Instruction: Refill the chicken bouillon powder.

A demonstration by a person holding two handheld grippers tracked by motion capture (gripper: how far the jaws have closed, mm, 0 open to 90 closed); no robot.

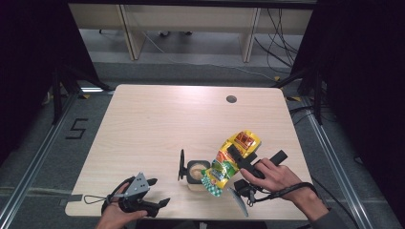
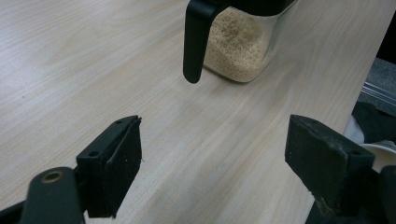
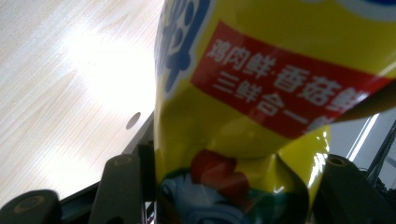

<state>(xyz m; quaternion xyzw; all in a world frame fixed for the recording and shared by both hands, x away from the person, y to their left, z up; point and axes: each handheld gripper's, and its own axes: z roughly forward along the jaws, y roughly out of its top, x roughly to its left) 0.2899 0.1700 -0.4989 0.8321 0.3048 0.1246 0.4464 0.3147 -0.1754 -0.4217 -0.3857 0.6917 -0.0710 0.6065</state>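
A clear square jar (image 1: pixel 197 172) of pale granules stands near the table's front edge, its black lid (image 1: pixel 181 164) flipped up on the left. A yellow seasoning pouch (image 1: pixel 244 140) with red and green print hangs tilted above it, its lower end (image 1: pixel 212 183) at the jar's right rim. My right gripper (image 1: pixel 239 157) is shut on the pouch (image 3: pixel 243 140), which sits pinched between both jaws. My left gripper (image 1: pixel 160 202) rests at the front left of the table, open, with nothing in it. It faces the jar (image 2: pixel 238 46) and its hanging lid (image 2: pixel 194 42) across bare wood.
The wooden table (image 1: pixel 157 119) has a round cable hole (image 1: pixel 231 99) at the back right. Its front edge runs just below both hands. Black curtains flank the table, and shelf legs and cables lie on the floor beyond.
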